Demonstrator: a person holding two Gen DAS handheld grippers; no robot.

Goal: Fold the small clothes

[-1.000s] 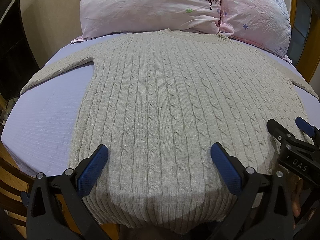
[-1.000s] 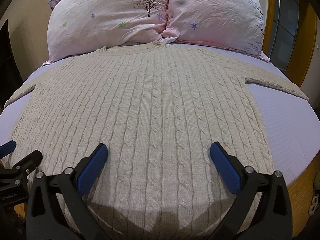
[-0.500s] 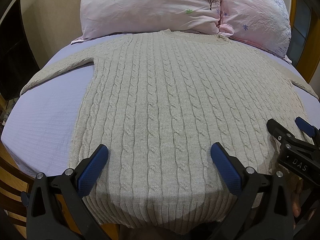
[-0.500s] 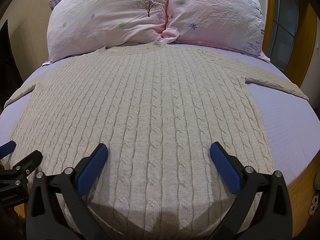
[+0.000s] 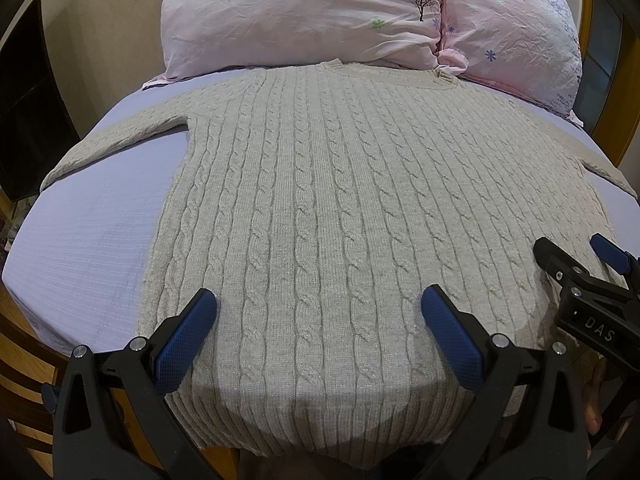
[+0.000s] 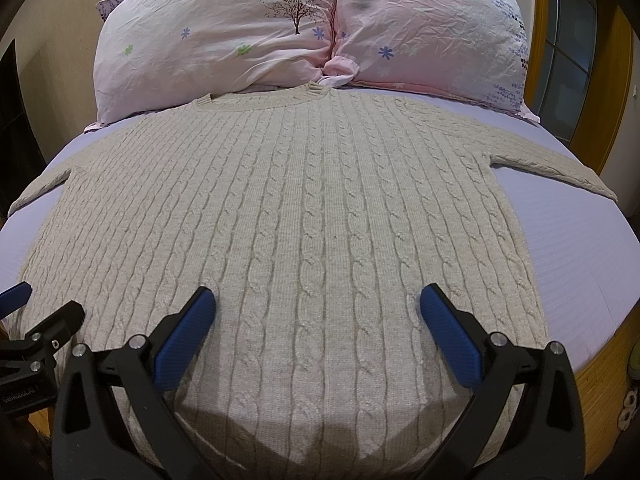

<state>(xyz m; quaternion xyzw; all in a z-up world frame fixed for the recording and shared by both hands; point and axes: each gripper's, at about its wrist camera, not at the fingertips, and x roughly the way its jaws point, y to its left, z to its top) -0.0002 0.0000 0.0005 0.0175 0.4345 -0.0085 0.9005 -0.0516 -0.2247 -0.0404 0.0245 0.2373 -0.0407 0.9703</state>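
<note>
A beige cable-knit sweater lies flat, face up on a lilac bed sheet, neck toward the pillows, both sleeves spread out sideways. It also shows in the right wrist view. My left gripper is open and empty, hovering above the hem's left half. My right gripper is open and empty, above the hem's right half. The right gripper also shows at the right edge of the left wrist view. The hem's near edge hangs over the bed's front.
Two pink flowered pillows lie at the head of the bed. A wooden bed frame runs along the bed's edge. A dark cabinet stands at the left and a wood-framed door at the right.
</note>
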